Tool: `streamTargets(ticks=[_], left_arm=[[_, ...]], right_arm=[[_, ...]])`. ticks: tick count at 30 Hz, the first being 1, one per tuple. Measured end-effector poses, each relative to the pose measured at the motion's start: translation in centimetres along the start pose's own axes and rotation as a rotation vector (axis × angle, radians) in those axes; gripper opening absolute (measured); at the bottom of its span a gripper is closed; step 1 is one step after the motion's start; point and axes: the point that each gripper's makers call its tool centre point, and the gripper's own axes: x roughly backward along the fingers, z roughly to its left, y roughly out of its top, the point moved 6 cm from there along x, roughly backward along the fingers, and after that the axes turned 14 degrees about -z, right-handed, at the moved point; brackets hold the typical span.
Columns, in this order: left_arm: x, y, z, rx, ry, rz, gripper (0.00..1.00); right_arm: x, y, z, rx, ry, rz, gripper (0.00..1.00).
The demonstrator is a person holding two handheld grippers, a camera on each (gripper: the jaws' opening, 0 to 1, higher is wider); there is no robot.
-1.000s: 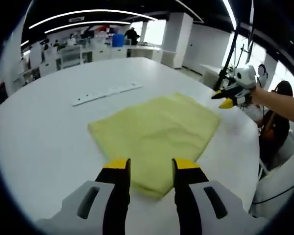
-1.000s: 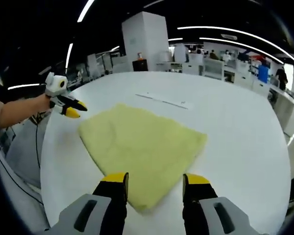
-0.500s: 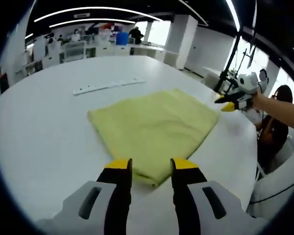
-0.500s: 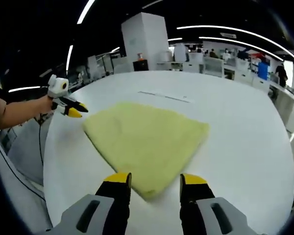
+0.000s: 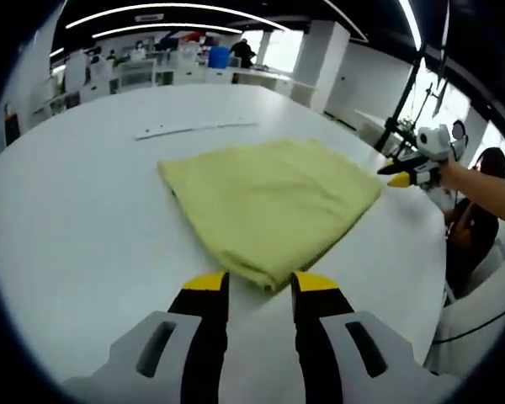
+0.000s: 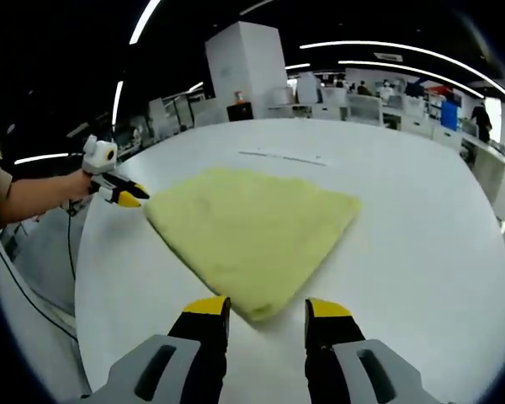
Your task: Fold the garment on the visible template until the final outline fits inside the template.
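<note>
Left gripper view shows the left gripper [image 5: 258,284] with its yellow-tipped jaws parted by a narrow gap and holding nothing, poised just short of the nearest corner of the yellow garment [image 5: 269,202]. That folded cloth lies flat on the white table [image 5: 76,219], spread as a rough four-sided shape. Beyond its far edge a long thin white strip [image 5: 194,129] lies on the table, apart from the cloth. At the right of this view the right gripper [image 5: 401,174] is held by a hand [image 5: 454,174] just beside the garment's right corner; whether its tips touch the cloth cannot be told.

Right gripper view shows the right gripper [image 6: 268,305] with jaws likewise slightly apart and empty, the garment's [image 6: 248,231] near corner lying just ahead of the gap between them. The left gripper [image 6: 126,196] enters from the left, held by a hand [image 6: 77,183], its yellow tips right at the garment's left corner. The table [image 6: 421,236] runs wide around the cloth, with the strip [image 6: 282,156] faint beyond it. An open-plan office with desks and ceiling light strips lies behind.
</note>
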Motion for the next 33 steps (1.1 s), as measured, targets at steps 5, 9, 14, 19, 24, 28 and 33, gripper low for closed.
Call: streamTargets(ticks=[5,9,14,19,24,28,33], left_arm=[[-0.2,-0.6,-0.2,0.005,-0.007,0.011,0.25],[-0.3,-0.8,-0.3,-0.001,-0.009,0.013,0.22],[-0.6,-0.9,-0.6,-0.013,-0.025,0.011,0.15],[-0.7,-0.8,-0.7,-0.01,-0.026,0.001,0.12],[-0.7,-1.0,-0.6,-0.006,-0.025,0.0,0.08],[-0.7,-1.0,-0.6,-0.005,-0.025,-0.001,0.07],[-0.7,-1.0,-0.6,-0.006,-0.024,-0.004,0.07]], right_arm=[[-0.2,-0.6,0.1,-0.008,0.002,0.01,0.3],[-0.2,-0.9,0.2,-0.008,0.007,0.013,0.28],[-0.3,-1.3,0.3,-0.015,0.012,0.018,0.26],[-0.3,-1.8,0.3,-0.019,0.013,0.024,0.23],[-0.5,-2.1,0.6,-0.024,0.02,0.028,0.19],[-0.7,-2.2,0.8,-0.02,0.03,0.023,0.12],[-0.8,-2.0,0.8,-0.014,0.031,0.013,0.06]])
